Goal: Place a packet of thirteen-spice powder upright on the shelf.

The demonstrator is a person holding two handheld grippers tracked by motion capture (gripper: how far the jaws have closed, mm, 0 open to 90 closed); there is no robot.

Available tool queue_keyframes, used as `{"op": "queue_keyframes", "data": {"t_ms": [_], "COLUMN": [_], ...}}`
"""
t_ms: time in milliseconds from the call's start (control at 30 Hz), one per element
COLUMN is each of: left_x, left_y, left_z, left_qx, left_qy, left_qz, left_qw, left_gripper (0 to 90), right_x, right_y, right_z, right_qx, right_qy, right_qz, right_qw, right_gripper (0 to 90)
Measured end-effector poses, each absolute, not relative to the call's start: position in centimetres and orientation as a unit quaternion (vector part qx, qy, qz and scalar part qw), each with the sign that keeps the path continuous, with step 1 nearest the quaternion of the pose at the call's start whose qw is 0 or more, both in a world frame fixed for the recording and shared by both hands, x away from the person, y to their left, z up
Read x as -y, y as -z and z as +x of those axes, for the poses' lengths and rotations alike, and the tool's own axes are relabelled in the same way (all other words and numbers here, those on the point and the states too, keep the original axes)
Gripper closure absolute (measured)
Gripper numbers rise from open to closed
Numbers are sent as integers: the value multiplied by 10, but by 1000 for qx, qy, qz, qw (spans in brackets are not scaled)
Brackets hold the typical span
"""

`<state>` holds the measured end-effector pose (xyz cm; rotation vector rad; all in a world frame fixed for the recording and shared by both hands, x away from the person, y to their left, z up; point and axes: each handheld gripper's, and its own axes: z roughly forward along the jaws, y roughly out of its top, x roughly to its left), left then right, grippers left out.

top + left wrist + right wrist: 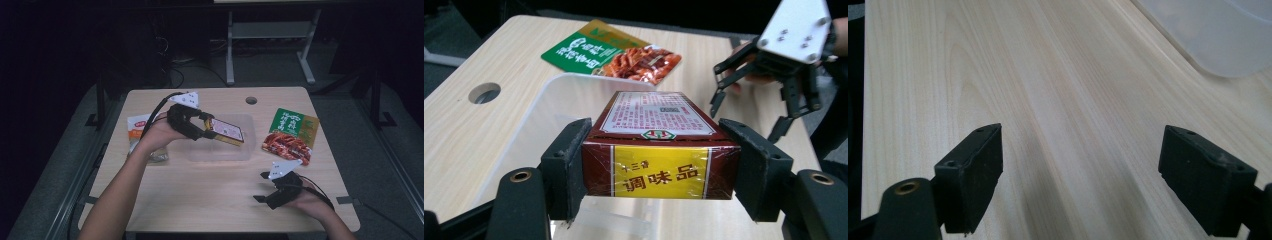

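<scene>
My left gripper is shut on a dark red seasoning box with a yellow end label. It holds the box tilted over the clear plastic tray in the middle of the table. In the left gripper view both pads press the box's sides, and the tray's rim curves beneath. My right gripper rests low near the front right of the table, open, nothing between its jaws. It also appears as the far gripper in the left gripper view.
A green and red snack pouch lies right of the tray. A white and orange packet lies left of it, partly under the left forearm. A round cable hole sits near the table's far edge. Bare wood lies under the right gripper.
</scene>
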<state>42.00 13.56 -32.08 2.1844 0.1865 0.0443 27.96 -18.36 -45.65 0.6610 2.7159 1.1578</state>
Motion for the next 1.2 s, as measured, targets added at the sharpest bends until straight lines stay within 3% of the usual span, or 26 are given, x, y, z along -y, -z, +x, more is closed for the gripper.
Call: {"op": "queue_keyframes", "data": {"t_ms": [433,1200], "left_x": [-113,-81], "left_y": [324,353], "left_z": [452,473], "left_qx": [-68,-75], "left_qy": [-19,-4], "left_qz": [889,910], "left_qw": [453,407], "left_gripper": [319,317], "right_x": [184,187], "right_y": [455,452], "right_z": [279,277], "right_qx": [-896,-894], "right_qy": [-384,-389], "right_qz": [217,212], "right_qw": [60,61], "right_gripper": [174,174]}}
